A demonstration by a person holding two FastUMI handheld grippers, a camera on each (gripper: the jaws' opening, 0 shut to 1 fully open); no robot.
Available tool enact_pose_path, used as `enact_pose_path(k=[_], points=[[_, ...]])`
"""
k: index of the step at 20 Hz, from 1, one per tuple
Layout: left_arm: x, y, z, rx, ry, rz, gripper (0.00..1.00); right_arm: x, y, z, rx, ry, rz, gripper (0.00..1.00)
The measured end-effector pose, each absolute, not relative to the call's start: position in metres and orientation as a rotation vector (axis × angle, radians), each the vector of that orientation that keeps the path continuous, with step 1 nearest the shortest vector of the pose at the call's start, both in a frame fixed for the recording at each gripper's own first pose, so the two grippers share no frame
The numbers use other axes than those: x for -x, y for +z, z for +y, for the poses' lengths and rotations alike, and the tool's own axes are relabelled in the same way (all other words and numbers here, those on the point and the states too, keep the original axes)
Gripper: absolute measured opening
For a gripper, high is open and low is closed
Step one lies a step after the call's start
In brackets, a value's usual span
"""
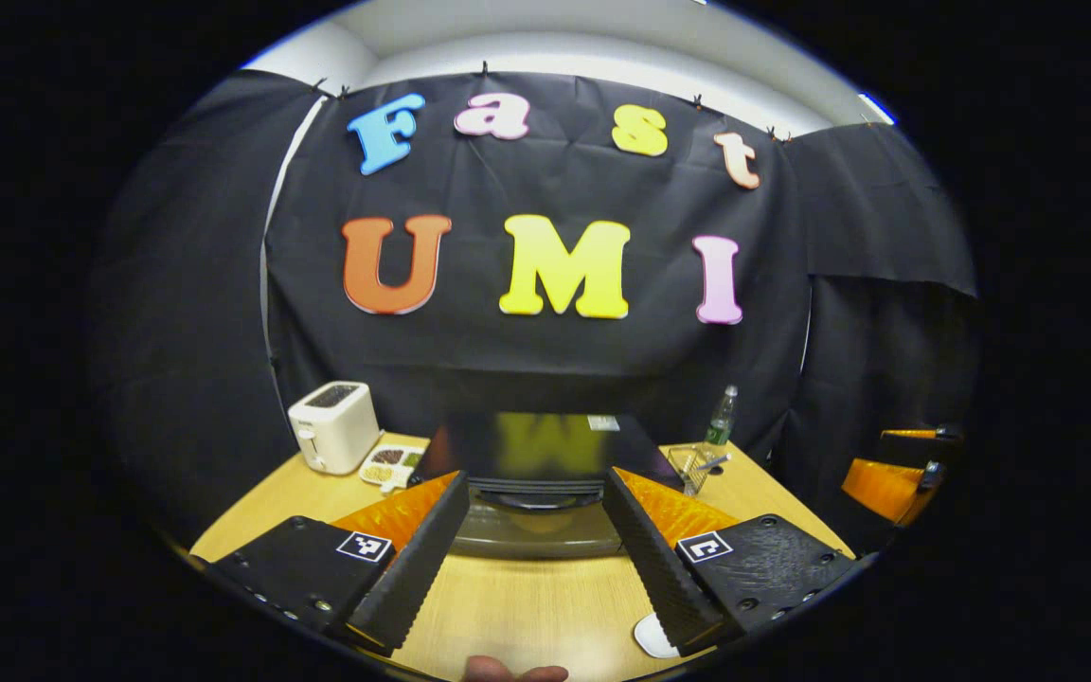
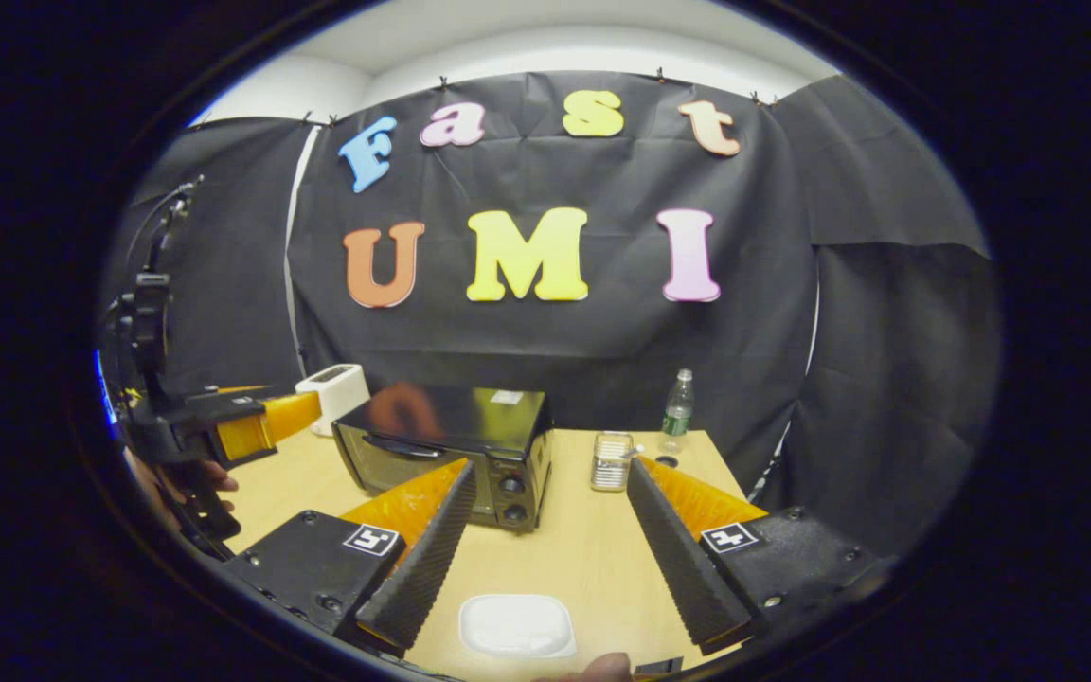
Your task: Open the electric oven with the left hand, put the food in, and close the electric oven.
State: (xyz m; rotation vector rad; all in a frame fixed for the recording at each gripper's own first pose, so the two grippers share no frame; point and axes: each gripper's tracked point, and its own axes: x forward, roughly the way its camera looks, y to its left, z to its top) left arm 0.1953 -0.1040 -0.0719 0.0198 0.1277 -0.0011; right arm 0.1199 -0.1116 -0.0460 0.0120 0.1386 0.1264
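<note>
The black electric oven stands on the wooden table straight ahead of my left gripper, a short way beyond its fingertips. That gripper is open and holds nothing. In the right gripper view the oven sits left of centre with its door shut and its handle across the top of the door. My right gripper is open and empty. A white rounded dish lies on the table below and between its fingers. The left gripper hovers left of the oven, held by a hand.
A white toaster and a compartment plate of food stand left of the oven. Right of it are a wire container and a plastic bottle. The right gripper shows at the far right. The table has bare wood in front.
</note>
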Motion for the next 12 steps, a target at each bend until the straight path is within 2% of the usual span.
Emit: enact_pose_path(k=[2, 6, 12], points=[[-0.159, -0.031, -0.097, -0.024, -0.006, 0.047, 0.94, -0.097, -0.031, -0.097, -0.022, 0.122, 0.098, 0.97], [-0.068, 0.013, -0.082, -0.008, -0.029, -0.006, 0.93, -0.027, -0.002, -0.060, -0.016, 0.128, 0.042, 0.97], [0.051, 0.036, -0.058, 0.014, -0.048, -0.040, 0.92, 0.067, 0.019, -0.019, -0.067, 0.115, 0.016, 0.97]])
